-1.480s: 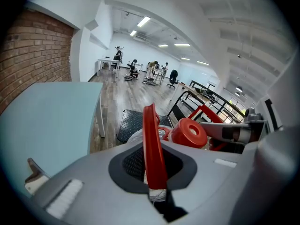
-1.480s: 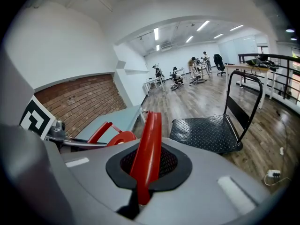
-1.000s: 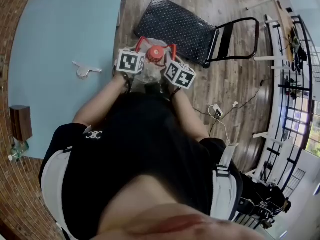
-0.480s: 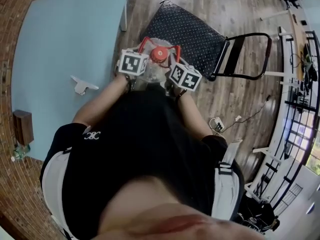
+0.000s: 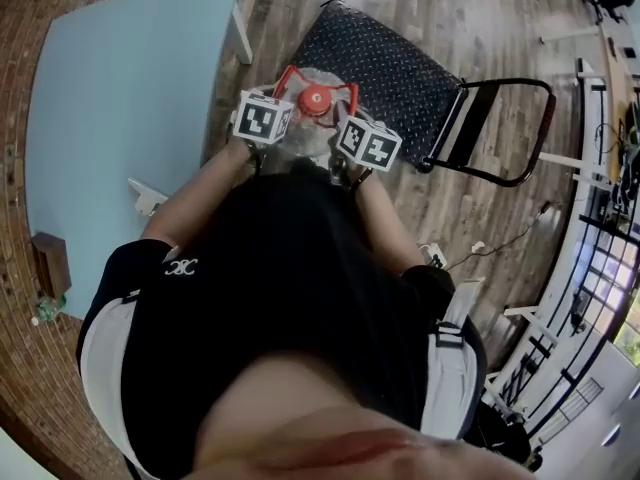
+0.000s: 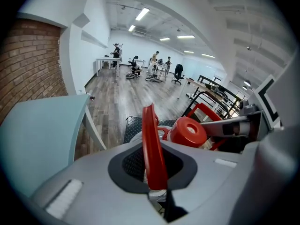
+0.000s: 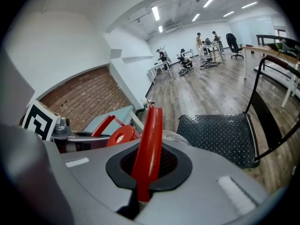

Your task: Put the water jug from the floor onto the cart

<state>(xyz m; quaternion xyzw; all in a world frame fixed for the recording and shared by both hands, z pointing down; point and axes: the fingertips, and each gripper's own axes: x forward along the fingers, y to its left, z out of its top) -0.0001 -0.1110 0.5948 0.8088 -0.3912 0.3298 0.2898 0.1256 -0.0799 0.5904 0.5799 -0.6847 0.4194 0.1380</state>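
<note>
The water jug (image 5: 306,140) is clear, with a red cap (image 5: 314,99) and a red handle on each side. It hangs in the air between my two grippers, over the near edge of the cart (image 5: 390,68), a black diamond-plate platform. My left gripper (image 5: 282,90) is shut on the left red handle (image 6: 152,149). On the other side, my right gripper (image 5: 346,104) is shut on the right red handle (image 7: 147,149). The cap (image 6: 187,131) shows beside each handle, and the cart deck (image 7: 215,135) lies just ahead. The person's body hides the jug's lower part.
A light blue table (image 5: 120,118) stands to the left, one leg near the cart's corner. The cart's black push handle (image 5: 510,128) rises at its right end. A power strip with a cable (image 5: 435,256) lies on the wood floor. People and desks are far off.
Both grippers have carried the jug forward toward the cart. It was short of the platform before and now hangs over its near edge. The grip on both handles is unchanged.
</note>
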